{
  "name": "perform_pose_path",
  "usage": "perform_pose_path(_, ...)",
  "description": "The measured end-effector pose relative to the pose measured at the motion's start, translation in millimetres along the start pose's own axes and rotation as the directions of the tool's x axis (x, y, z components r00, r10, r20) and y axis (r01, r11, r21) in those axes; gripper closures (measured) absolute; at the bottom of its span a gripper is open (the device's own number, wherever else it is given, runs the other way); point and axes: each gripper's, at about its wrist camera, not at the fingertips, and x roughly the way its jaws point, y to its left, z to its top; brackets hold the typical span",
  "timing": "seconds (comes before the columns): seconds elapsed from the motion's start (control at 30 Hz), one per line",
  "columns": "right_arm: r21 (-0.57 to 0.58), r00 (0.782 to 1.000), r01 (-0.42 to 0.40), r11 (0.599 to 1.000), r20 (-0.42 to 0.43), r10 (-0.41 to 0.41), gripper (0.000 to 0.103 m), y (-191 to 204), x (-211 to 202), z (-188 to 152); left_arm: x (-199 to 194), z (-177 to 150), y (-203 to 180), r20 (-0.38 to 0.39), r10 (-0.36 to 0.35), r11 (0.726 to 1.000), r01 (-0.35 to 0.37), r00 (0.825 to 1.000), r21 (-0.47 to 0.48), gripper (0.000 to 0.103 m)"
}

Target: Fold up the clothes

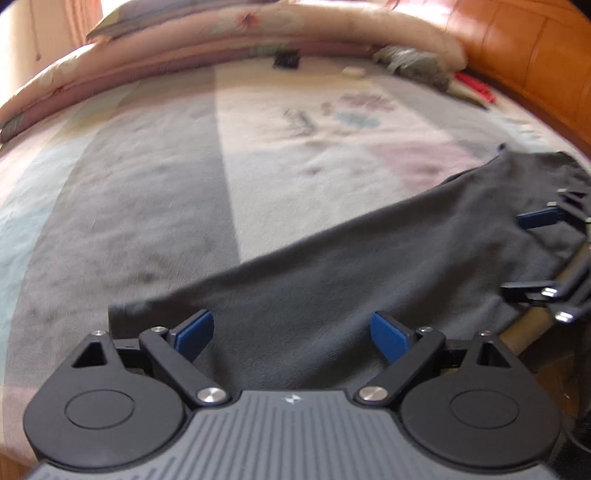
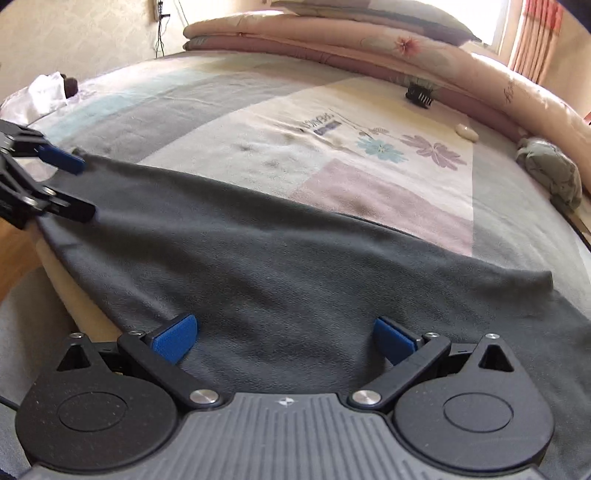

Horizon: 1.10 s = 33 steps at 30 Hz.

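A dark grey garment (image 1: 369, 266) (image 2: 277, 258) lies spread flat along the near edge of the bed, over a patchwork flowered blanket (image 1: 155, 177) (image 2: 369, 122). My left gripper (image 1: 293, 336) (image 2: 70, 184) is open, its blue pads spread wide just above one end of the garment. At the other end my right gripper (image 2: 285, 339) (image 1: 528, 254) is open too and hovers low over the cloth. Neither gripper is pinching any fabric. The garment's near hem is hidden under both gripper bodies.
Folded pink quilts (image 1: 221, 33) (image 2: 369, 40) line the far side. A black hair clip (image 1: 286, 59) (image 2: 419, 94), a small white object (image 2: 466, 132) and a crumpled grey-green cloth (image 1: 417, 62) (image 2: 550, 173) lie near them. A wooden headboard (image 1: 517, 48) stands at one end.
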Motion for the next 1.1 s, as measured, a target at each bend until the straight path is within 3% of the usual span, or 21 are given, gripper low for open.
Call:
perform_pose_path(0.13, -0.061, 0.998, -0.063, 0.996, -0.008, 0.062, 0.000, 8.0, -13.4, -6.0, -2.3, -5.6, 15.7, 0.006, 0.015, 0.999, -0.014, 1.000, -0.043, 0.007)
perform_pose_path(0.23, 0.015, 0.997, -0.068, 0.998, 0.024, 0.067, 0.000, -9.0, -24.6, -2.8, -7.7, -0.6, 18.0, -0.011, 0.022, 0.998, -0.022, 1.000, -0.057, 0.008)
perform_pose_path(0.33, 0.064, 0.999, 0.009, 0.998, 0.038, -0.011, 0.000, -32.3, -31.0, -1.4, -17.5, 11.0, 8.4, 0.005, 0.003, 0.999, -0.003, 1.000, -0.043, 0.008)
perform_pose_path(0.47, 0.109, 0.993, 0.105, 0.988, 0.035, -0.110, 0.000, -62.1, -35.8, -9.7, -27.0, 35.2, -22.3, 0.042, -0.092, 0.996, 0.092, 0.995, 0.008, 0.008)
perform_pose_path(0.7, 0.179, 0.965, 0.258, 0.949, -0.009, -0.260, 0.000, -105.9, -37.0, -35.4, -10.8, 81.8, -105.2, 0.061, -0.303, 0.950, 0.297, 0.951, 0.093, 0.008)
perform_pose_path(0.8, 0.238, 0.969, 0.244, 0.940, -0.022, -0.245, 0.000, -120.5, -36.3, -47.0, 6.9, 90.7, -142.0, 0.043, -0.379, 0.924, 0.374, 0.925, 0.082, 0.008)
perform_pose_path(0.9, 0.279, 0.977, 0.205, 0.938, -0.008, -0.212, 0.000, -127.2, -38.6, -56.3, 30.8, 91.2, -167.1, -0.004, -0.407, 0.913, 0.407, 0.913, 0.035, 0.008)
perform_pose_path(0.97, 0.287, 0.980, 0.189, 0.939, 0.004, -0.199, 0.000, -129.6, -38.6, -58.9, 45.0, 88.7, -171.8, -0.016, -0.391, 0.920, 0.391, 0.920, 0.002, 0.008)
perform_pose_path(1.1, 0.277, 0.981, 0.177, 0.944, 0.031, -0.193, 0.000, -129.8, -37.4, -62.6, 62.4, 89.2, -164.7, 0.037, -0.311, 0.949, 0.312, 0.950, -0.036, 0.008)
